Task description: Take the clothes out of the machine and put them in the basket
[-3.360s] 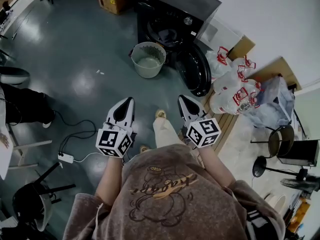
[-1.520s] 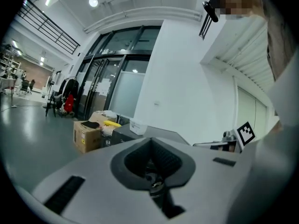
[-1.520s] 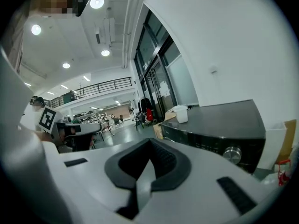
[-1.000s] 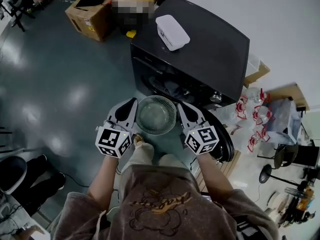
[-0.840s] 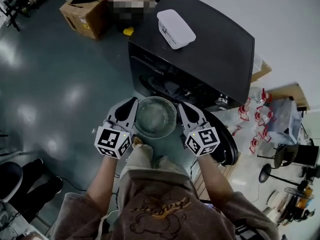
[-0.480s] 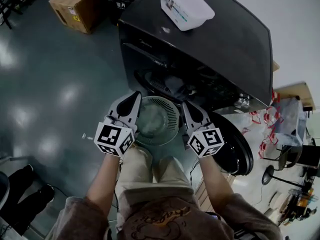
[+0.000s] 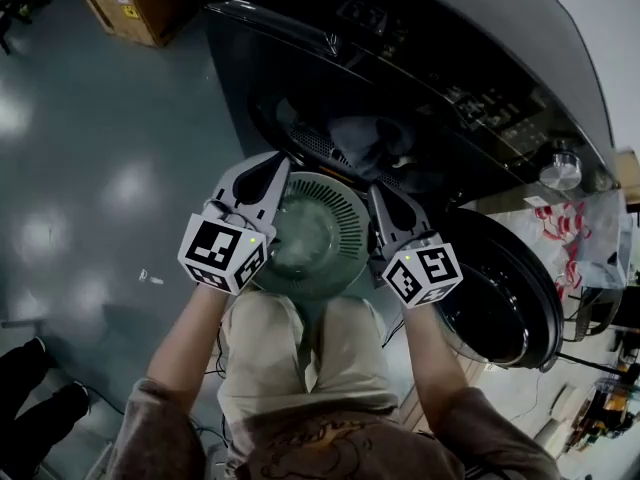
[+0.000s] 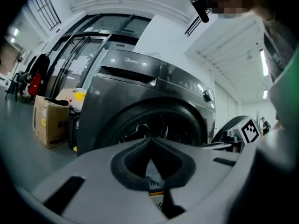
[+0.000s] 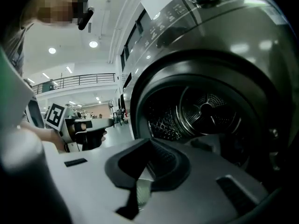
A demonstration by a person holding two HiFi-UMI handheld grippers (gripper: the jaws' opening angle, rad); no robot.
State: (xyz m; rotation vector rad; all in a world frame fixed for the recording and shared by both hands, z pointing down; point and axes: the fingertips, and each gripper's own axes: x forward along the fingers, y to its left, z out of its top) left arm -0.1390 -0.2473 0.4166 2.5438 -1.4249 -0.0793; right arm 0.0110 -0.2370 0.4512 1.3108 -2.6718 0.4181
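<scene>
Both pairs of jaws are pressed together with nothing between them: the left gripper (image 8: 149, 141) brings its tips to a point in its own view, and the right gripper (image 9: 149, 143) does the same. In the head view we hold them on either side of the green basket (image 7: 335, 200), which sits between the two. Its left rim is just beside the left gripper and its right rim just beside the right one; we cannot tell whether either gripper touches it. A green blur at the inner edge of each gripper view shows how near the basket wall is.

Ahead of both tips stands the dark machine (image 7: 430, 63) with its round door (image 7: 505, 293) swung open, out beyond the right gripper. Some grey clothes (image 7: 365, 146) lie in the mouth of the drum (image 9: 205, 111), just past the tips and the far rim of the basket. Well off to the left gripper's outer side a cardboard box (image 7: 120, 3) stands on the floor
</scene>
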